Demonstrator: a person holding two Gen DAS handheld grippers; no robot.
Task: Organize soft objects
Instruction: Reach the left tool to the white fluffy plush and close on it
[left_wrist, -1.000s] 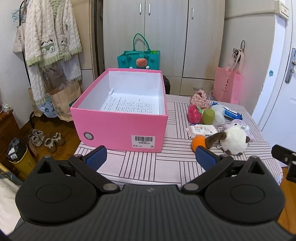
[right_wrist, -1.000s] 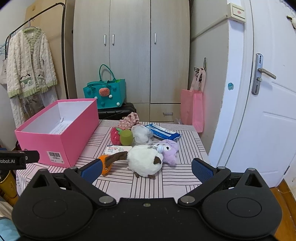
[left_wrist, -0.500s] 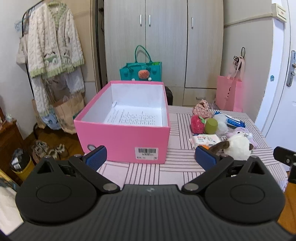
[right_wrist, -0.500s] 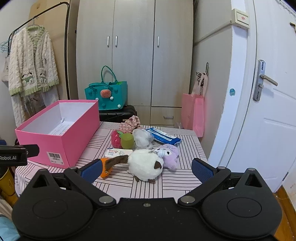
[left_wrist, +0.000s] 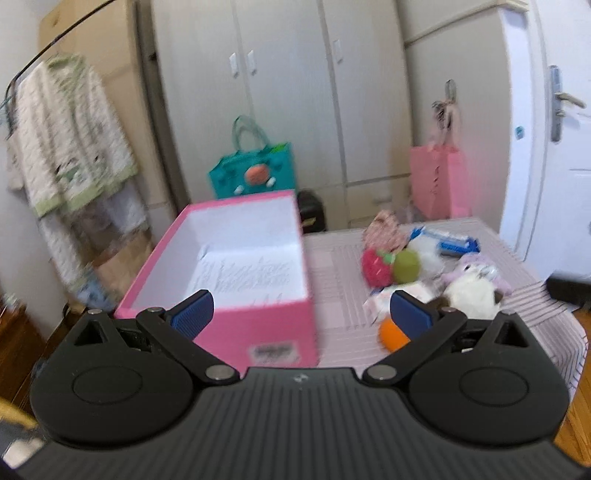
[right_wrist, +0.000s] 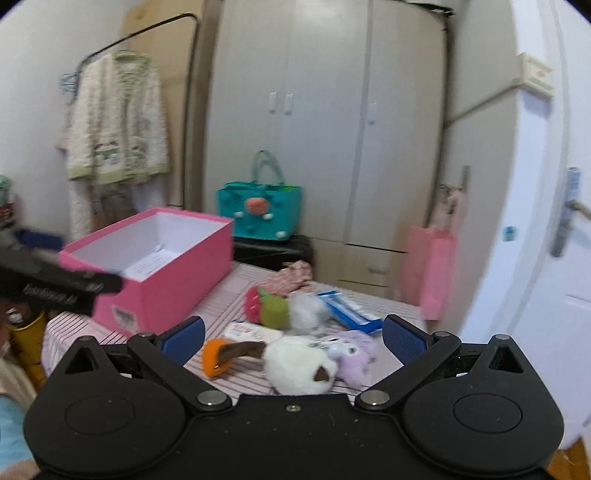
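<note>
- Approaching: your right gripper (right_wrist: 293, 338) hangs wide open, empty; white plush toy (right_wrist: 299, 363) lies just ahead, between its fingers.
- Left gripper (left_wrist: 301, 308), likewise open and empty, faces the pink box (left_wrist: 229, 291).
- Next, probably: lower, close on plush.

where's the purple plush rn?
Right wrist view: purple plush lies on the table, against the white plush's right side, below the blue packet.

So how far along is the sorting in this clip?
Nothing is sorted yet: the open pink cardboard box holds only a printed sheet. Nothing is in hand either; the left gripper and right gripper are both open. The white fluffy plush, lilac plush, red strawberry toy and the rest lie on the striped tablecloth, waiting to go in.
</note>
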